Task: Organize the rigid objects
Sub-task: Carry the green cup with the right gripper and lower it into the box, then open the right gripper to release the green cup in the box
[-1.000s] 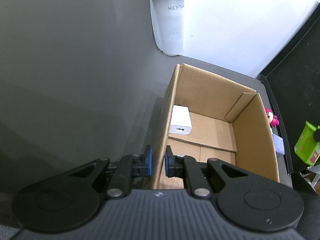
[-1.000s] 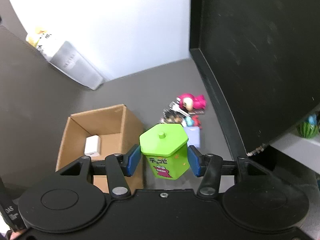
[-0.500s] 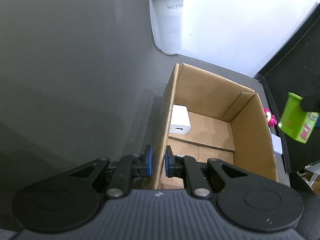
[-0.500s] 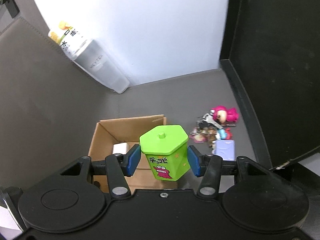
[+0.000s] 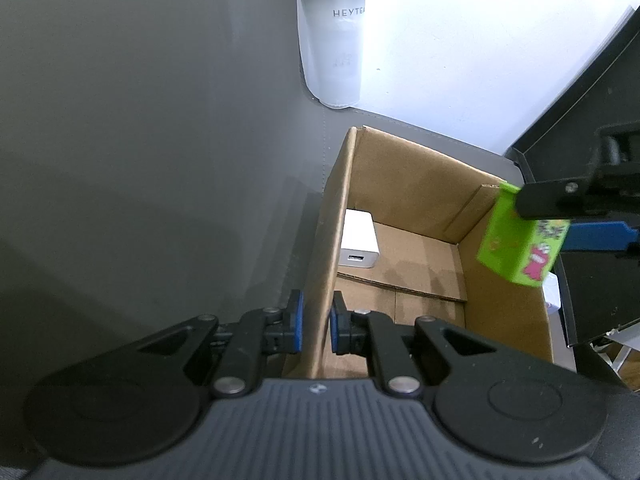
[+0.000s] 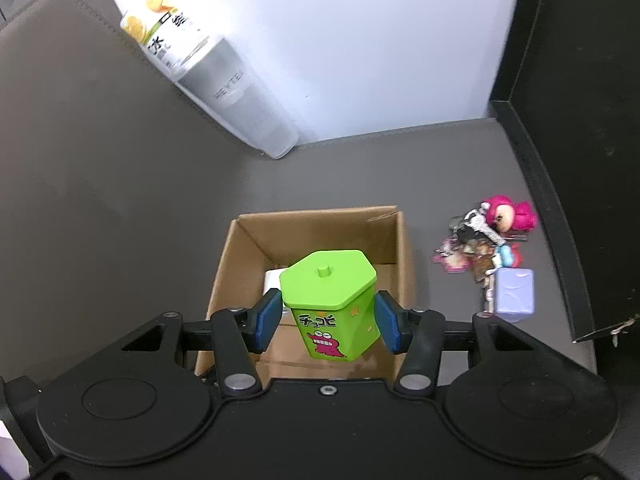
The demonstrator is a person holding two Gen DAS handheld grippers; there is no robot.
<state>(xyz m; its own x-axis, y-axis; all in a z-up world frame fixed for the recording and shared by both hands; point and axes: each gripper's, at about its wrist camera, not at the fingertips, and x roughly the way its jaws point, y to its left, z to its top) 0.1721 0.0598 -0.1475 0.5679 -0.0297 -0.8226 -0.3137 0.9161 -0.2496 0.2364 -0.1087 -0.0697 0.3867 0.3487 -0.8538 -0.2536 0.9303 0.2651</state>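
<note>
The right gripper (image 6: 327,314) has its fingers clenched on the green tub (image 6: 330,298), lid up, hanging over the open cardboard box (image 6: 244,248), while the left gripper (image 5: 316,326) pinches the box's near wall with its fingers clamped tight, bracing it. To do this well, I'd say lower the tub straight down into the free floor toward 3 o'clock of the white charger (image 5: 358,240), keep it upright, and let go only once it rests. Both grippers tilt steeply downward. On the worktop (image 6: 400,168), the keychain pile (image 6: 486,240) waits at 3 o'clock of the box.
</note>
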